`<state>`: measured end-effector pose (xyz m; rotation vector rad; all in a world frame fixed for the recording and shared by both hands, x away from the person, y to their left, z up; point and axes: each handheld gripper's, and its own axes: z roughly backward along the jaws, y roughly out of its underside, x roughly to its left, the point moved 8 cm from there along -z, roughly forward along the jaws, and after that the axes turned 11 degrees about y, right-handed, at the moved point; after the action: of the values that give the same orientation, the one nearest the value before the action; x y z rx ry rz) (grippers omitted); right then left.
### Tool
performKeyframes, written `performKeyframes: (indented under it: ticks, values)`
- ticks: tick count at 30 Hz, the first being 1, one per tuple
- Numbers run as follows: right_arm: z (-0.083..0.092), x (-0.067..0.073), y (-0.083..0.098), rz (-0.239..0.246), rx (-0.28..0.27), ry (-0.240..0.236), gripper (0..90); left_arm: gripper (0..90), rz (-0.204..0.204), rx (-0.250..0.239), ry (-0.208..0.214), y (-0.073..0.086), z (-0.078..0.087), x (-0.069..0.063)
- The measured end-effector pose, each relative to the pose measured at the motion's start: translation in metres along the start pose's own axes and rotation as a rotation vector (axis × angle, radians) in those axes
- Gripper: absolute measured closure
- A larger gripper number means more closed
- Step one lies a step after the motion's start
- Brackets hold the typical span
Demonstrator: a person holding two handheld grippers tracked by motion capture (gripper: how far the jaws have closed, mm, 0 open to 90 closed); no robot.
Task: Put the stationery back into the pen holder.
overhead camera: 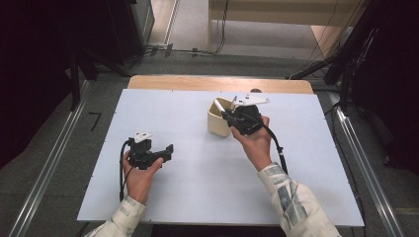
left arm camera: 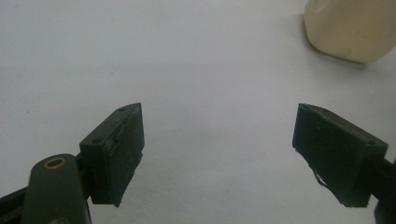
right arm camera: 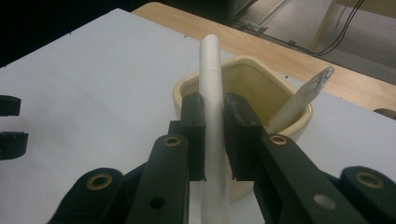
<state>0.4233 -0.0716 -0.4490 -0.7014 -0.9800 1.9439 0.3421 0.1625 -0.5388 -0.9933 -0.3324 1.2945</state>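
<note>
White table (overhead camera: 197, 187), high view: I note the right gripper (overhead camera: 228, 117) at the cream cup (overhead camera: 216, 123). Left gripper (left arm camera: 217, 154) view: jaws spread, empty. Right gripper view: jaws pinch a white pen (right arm camera: 212, 116) before the cup; second pen (right arm camera: 299, 105) inside. Next, probably: lower, release.

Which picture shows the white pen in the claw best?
The right gripper view: the white pen stands close up, squeezed between the right claw pads beside the cream cup. The high view shows a tiny white tip. The left gripper view offers the cup's corner.
</note>
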Motion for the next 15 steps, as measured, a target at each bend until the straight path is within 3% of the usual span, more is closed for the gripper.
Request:
performKeyframes:
  ticks: [15]
  values:
    - [-0.024,0.004,-0.018,-0.006,0.01,0.001,77.0,17.7,0.002,0.001,0.007,-0.001,0.0,0.001]
